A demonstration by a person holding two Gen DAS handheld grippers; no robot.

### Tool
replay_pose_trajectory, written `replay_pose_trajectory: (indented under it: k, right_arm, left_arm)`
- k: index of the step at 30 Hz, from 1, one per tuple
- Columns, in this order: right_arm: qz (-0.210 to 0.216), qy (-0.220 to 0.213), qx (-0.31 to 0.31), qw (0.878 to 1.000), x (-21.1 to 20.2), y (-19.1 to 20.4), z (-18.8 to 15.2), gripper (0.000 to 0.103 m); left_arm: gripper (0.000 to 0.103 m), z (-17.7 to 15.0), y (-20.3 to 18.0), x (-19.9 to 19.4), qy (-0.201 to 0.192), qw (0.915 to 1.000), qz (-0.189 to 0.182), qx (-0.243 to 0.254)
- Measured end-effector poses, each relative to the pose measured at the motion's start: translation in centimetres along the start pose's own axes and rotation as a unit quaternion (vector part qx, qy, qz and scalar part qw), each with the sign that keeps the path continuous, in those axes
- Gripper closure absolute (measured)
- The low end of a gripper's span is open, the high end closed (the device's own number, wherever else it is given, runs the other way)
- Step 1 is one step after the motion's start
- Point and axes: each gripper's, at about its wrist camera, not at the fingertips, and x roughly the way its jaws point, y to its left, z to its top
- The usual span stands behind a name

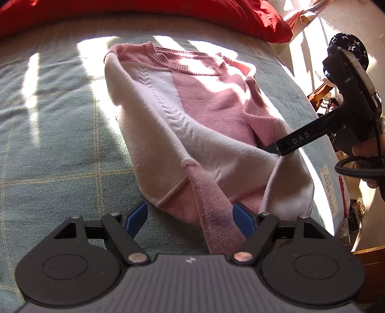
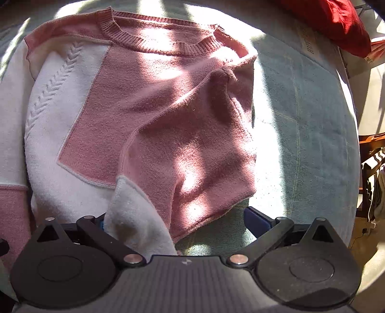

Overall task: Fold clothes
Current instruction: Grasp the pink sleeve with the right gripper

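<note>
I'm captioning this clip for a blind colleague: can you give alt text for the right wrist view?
A pink and white knit sweater lies on a pale green checked bedspread, both sleeves folded in over its front. The right tongs stand open at its lower edge, with the white cuff between them. A red blanket sits in the far corner.

A pink and white sweater (image 2: 134, 115) lies flat on the bed (image 2: 300, 120), neckline toward the far edge. Its right sleeve (image 2: 192, 149) is folded over the body; the white cuff (image 2: 134, 216) drapes between the right gripper (image 2: 173, 221)'s wide jaws, against the left one. A red cloth (image 2: 336, 21) sits at the bed's far right corner.
</note>
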Motion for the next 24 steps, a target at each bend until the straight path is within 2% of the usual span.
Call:
replay_pose_trajectory:
  k: [8, 13, 17, 22, 24]
  right_arm:
    - [-0.042, -0.001, -0.051, 0.998, 1.2, -1.5, -1.6, 0.000]
    - [-0.033, -0.011, -0.070, 0.997, 2.1, -2.9, -2.5, 0.001]
    - [-0.020, -0.019, -0.079, 0.996, 2.8, -4.1, -3.0, 0.002]
    - [-0.059, -0.015, -0.085, 0.995, 4.6, -6.9, -3.3, 0.002]
    - [-0.056, -0.011, -0.074, 0.996, 5.4, -8.8, -3.3, 0.002]
  left_arm:
    - [0.025, 1.3, 0.3, -0.2, -0.025, 0.9993, 0.018, -0.019]
    - [0.025, 2.4, 0.1, -0.4, -0.043, 0.9984, 0.030, -0.022]
    - [0.025, 3.5, -0.4, -0.8, -0.060, 0.9972, 0.040, -0.018]
    - [0.024, 5.1, -1.5, -0.9, -0.070, 0.9963, 0.051, 0.002]
    - [0.024, 5.5, -2.0, -0.6, -0.068, 0.9963, 0.051, 0.013]
